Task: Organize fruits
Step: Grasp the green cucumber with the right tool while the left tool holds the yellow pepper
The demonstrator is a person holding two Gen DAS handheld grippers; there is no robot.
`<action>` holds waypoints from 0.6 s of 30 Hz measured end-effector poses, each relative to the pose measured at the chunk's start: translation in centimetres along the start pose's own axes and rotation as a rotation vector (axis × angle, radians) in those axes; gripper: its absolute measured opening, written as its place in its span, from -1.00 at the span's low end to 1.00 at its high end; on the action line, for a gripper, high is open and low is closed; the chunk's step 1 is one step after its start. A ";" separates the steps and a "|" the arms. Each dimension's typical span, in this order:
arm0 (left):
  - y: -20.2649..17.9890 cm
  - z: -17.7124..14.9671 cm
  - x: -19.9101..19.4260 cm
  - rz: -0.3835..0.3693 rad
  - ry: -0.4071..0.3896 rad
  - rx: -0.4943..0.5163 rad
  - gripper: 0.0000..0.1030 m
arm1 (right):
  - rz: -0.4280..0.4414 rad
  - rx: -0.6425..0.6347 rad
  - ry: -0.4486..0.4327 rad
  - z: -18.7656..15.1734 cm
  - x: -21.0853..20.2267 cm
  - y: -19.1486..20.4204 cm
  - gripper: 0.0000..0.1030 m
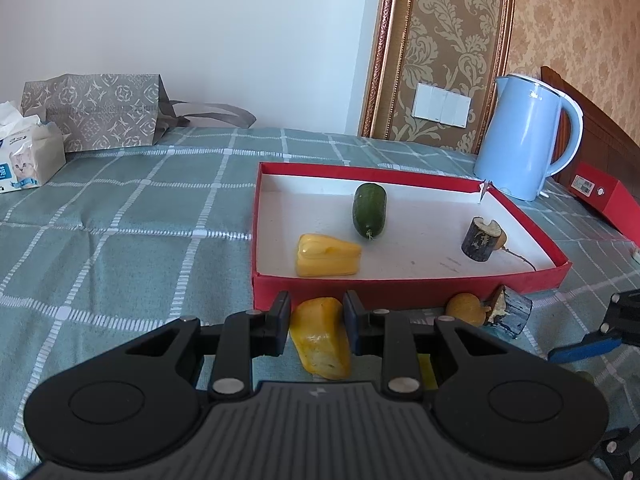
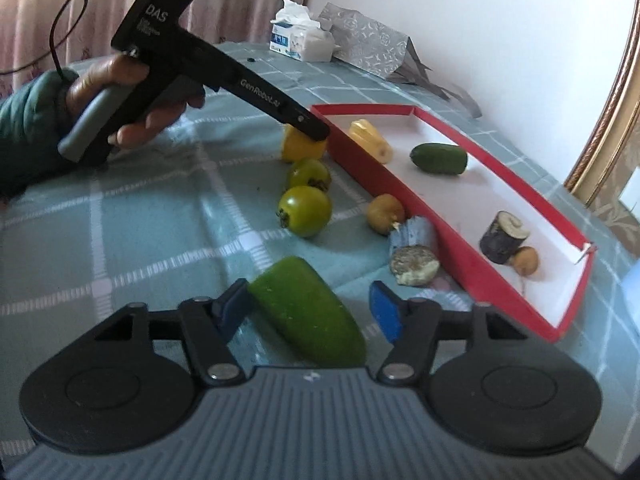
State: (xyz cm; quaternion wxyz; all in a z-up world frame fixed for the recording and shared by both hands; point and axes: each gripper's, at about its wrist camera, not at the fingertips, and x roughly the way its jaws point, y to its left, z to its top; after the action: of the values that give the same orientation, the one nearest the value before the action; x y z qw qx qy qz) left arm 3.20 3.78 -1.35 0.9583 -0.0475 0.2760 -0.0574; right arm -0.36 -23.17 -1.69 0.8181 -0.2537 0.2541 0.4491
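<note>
Fingers of the left gripper (image 1: pixel 316 322) pinch a yellow pepper piece (image 1: pixel 320 336) on the checked bench (image 1: pixel 120 240), just outside the near wall of the red tray (image 1: pixel 400 292); fingers of the right gripper (image 2: pixel 310 312) stand spread around a green cucumber piece (image 2: pixel 308 312), one pad seemingly touching it, the other apart. Tray holds another yellow piece (image 1: pixel 327 256), a dark cucumber (image 1: pixel 369 210) and a dark stub (image 1: pixel 480 240); two green tomatoes (image 2: pixel 306 210) lie loose outside. Advice: centre the right fingers across the cucumber's narrow width before squeezing, then lift each piece clear of the wall.
</note>
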 end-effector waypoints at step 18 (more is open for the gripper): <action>0.1 0.1 0.2 0.001 0.001 0.002 -0.48 | -0.212 0.234 -0.037 -0.3 1.6 -0.5 0.62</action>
State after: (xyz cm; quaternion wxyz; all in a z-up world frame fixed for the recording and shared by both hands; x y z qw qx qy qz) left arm 3.44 3.86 -1.43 0.9582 -0.0466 0.2764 -0.0574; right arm 0.76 -22.68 -2.85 0.8894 -0.1737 0.2616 0.3322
